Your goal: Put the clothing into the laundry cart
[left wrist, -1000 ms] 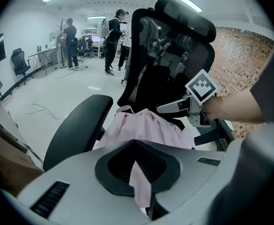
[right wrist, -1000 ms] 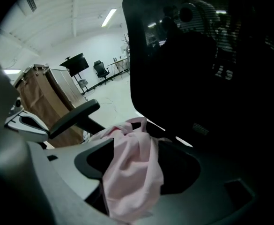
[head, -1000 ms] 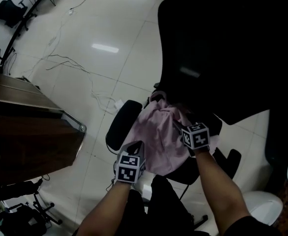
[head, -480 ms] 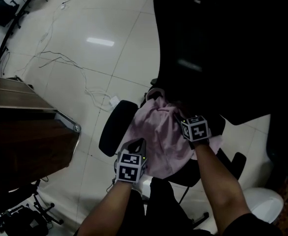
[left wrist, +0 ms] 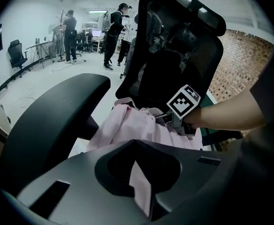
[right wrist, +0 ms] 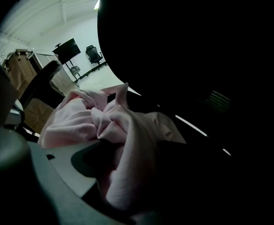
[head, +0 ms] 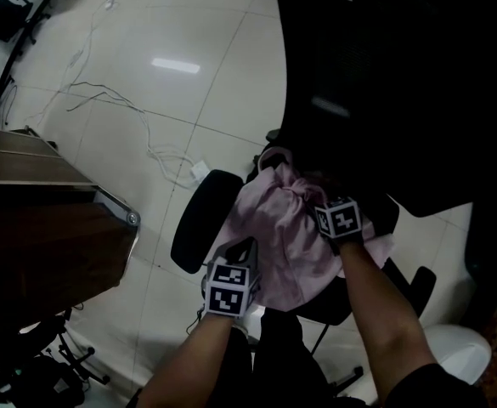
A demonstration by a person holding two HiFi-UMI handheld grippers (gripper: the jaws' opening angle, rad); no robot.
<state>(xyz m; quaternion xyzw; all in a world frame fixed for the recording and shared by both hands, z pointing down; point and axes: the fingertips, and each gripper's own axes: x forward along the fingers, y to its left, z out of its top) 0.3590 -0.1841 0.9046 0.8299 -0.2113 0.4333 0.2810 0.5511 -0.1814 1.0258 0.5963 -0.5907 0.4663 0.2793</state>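
One pale pink crumpled cloth garment (head: 284, 232) is lying bunched on the seat of a black mesh-backed office chair (head: 375, 83), above a white tiled floor (head: 146, 100). We are holding the left hand-held gripper (head: 245, 252) at the garment's near edge, its jaws clamped together on a narrow strip of the pink cloth. We are holding the right hand-held gripper (head: 314, 201) in the far folds by the backrest. Its jaws have just been opening and are standing wide apart, with a thick fold of cloth lying between them.
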